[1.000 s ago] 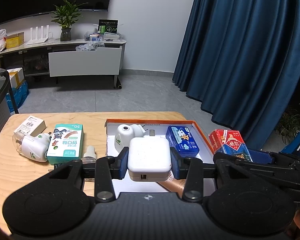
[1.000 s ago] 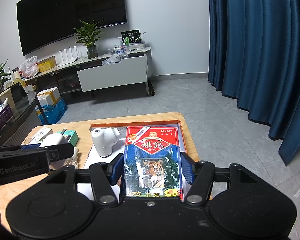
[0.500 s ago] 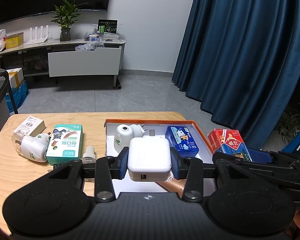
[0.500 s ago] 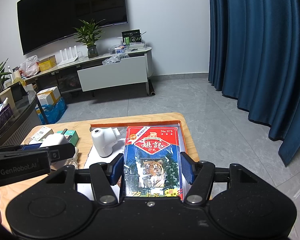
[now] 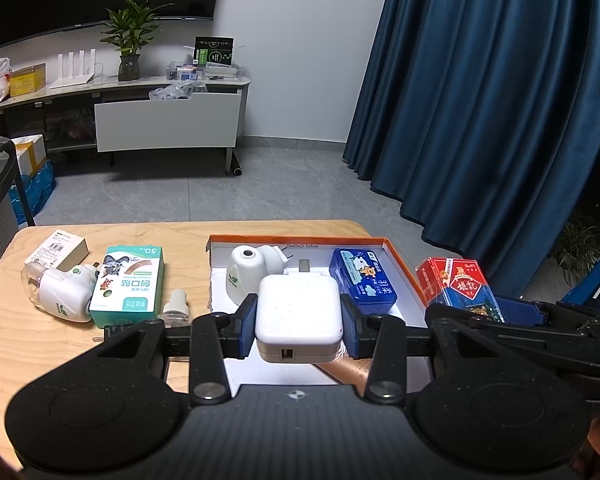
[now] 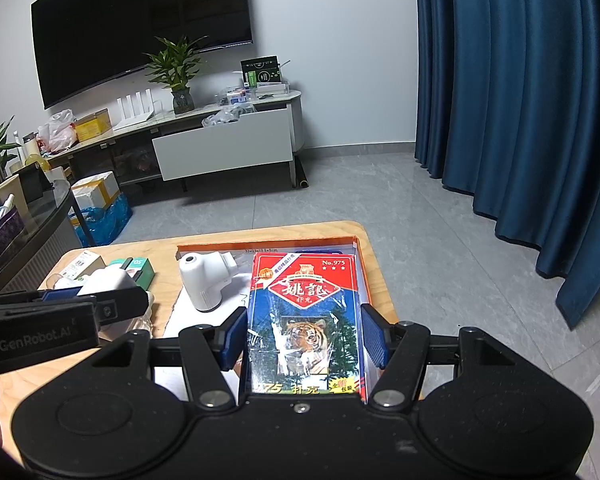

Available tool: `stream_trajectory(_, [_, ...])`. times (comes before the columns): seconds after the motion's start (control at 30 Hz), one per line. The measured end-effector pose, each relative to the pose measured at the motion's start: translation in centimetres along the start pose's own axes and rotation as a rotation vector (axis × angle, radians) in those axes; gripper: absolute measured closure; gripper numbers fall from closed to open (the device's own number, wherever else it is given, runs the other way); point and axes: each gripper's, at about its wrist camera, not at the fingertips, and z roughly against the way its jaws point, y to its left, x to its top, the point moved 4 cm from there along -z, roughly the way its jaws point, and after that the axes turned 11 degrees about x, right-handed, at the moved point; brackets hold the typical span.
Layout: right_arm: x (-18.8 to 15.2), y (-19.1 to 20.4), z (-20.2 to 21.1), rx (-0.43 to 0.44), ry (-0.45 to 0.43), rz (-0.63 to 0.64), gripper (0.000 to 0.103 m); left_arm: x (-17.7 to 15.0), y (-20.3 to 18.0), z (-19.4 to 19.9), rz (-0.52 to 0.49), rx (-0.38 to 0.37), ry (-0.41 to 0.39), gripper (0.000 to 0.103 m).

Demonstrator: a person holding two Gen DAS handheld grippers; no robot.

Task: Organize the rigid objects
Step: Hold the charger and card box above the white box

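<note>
Hands are each carrying one item above the wooden table (image 5: 4, 340), because I am sorting loose rigid things into the shallow white cardboard tray with an orange rim (image 5: 396, 256). My left gripper (image 5: 298, 326) is pinching a white square plug-in charger block (image 5: 298, 312) by its two flat sides, its socket end facing me, hovering over the tray's near half. My right gripper (image 6: 304, 338) is squeezing a red and blue tiger-printed pack of playing cards (image 6: 304, 316) lengthwise between its blue pads (image 6: 374, 338), level and over the tray's right side.

Inside the tray, a white cone-shaped plug-in vaporiser (image 5: 246, 272) is standing at the far left, and a blue tin with cartoon print (image 5: 362, 278) is lying at the far right. I judge the bare white floor between and in front of them to be the open room for the charger. The cards are hovering near the right rim, so they are risking a catch on that orange edge.

Left of the tray, a teal and white plaster box (image 5: 128, 284), a second white vaporiser (image 5: 60, 290), a small clear bottle (image 5: 176, 306) and a beige carton (image 5: 58, 246) are waiting on the table.
</note>
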Motion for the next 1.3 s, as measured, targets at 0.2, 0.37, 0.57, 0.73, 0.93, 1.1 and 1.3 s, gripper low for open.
stream_trajectory(0.2, [-0.11, -0.29, 0.09, -0.001, -0.001, -0.003, 0.032, -0.12, -0.08, 0.0, 0.001, -0.001, 0.001, 0.061])
stream_trajectory(0.37, [-0.13, -0.2, 0.01, -0.001, 0.0, -0.003, 0.031, -0.18, -0.07, -0.02, 0.002, -0.002, 0.002, 0.061])
stream_trajectory(0.57, [-0.13, -0.31, 0.07, -0.001, 0.0, -0.003, 0.032, -0.2, -0.05, -0.16, 0.001, -0.005, 0.006, 0.061])
stream_trajectory(0.73, [-0.08, -0.21, 0.02, -0.002, 0.0, -0.004, 0.031, -0.22, -0.05, -0.2, 0.001, -0.006, 0.007, 0.061])
stream_trajectory(0.93, [-0.08, -0.25, 0.02, -0.001, 0.001, -0.003, 0.032, -0.3, -0.1, -0.15, 0.0, -0.008, 0.009, 0.061])
stream_trajectory(1.1, [-0.06, -0.23, 0.02, -0.002, 0.001, -0.006, 0.031, -0.33, -0.14, -0.26, -0.001, -0.008, 0.011, 0.061])
stream_trajectory(1.3, [-0.06, -0.32, 0.05, -0.002, 0.002, -0.006, 0.031, -0.33, -0.17, -0.35, -0.002, -0.009, 0.013, 0.061])
